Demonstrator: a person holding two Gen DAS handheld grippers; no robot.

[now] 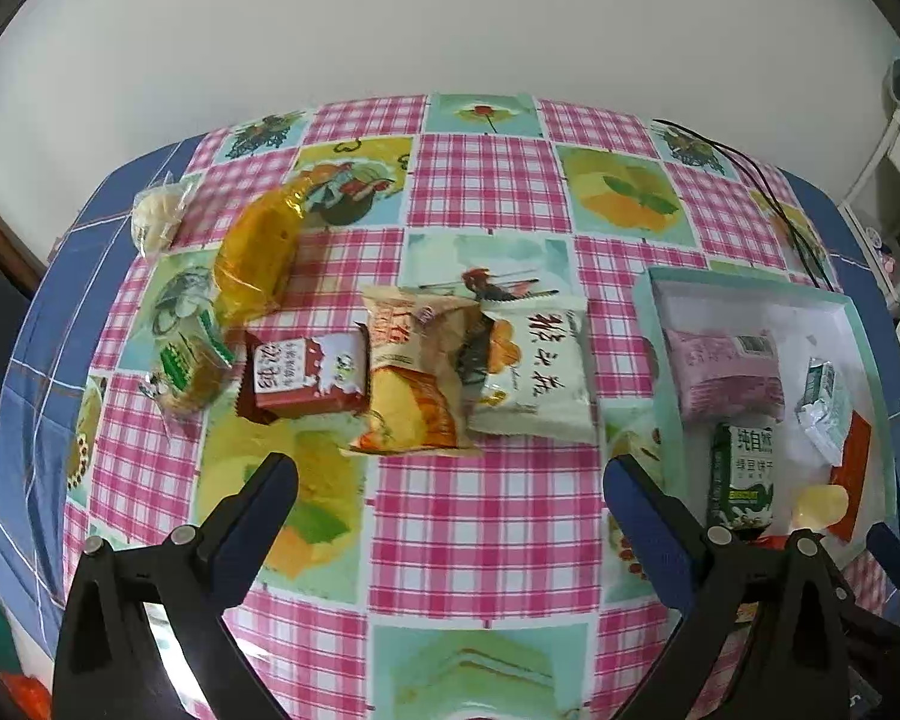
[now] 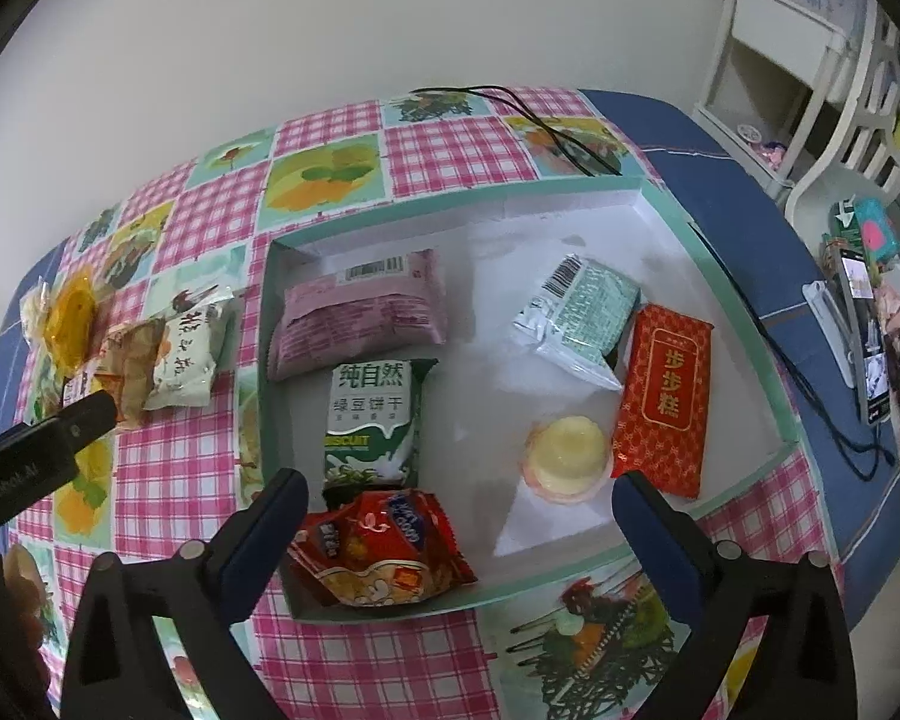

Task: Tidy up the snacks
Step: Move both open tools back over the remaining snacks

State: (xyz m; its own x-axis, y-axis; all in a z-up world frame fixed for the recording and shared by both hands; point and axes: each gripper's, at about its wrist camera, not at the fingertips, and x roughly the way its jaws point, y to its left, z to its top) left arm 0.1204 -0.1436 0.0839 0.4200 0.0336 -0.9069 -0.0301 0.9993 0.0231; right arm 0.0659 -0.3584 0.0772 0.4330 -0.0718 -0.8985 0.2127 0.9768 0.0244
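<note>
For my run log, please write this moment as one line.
left claw: open, empty | right claw: open, empty | box: six snacks inside | red snack bag: in box, near corner

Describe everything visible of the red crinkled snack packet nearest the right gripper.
The red snack packet is a glossy, crinkled foil pouch, red with a yellow lower part and white lettering. It lies flat in the near left corner of the mint-rimmed white box, against its near wall, its top edge overlapping the green biscuit pack. No gripper touches it.

black cable (image 2: 546, 126), white shelf (image 2: 774, 54), checked tablecloth (image 1: 486, 516)
</note>
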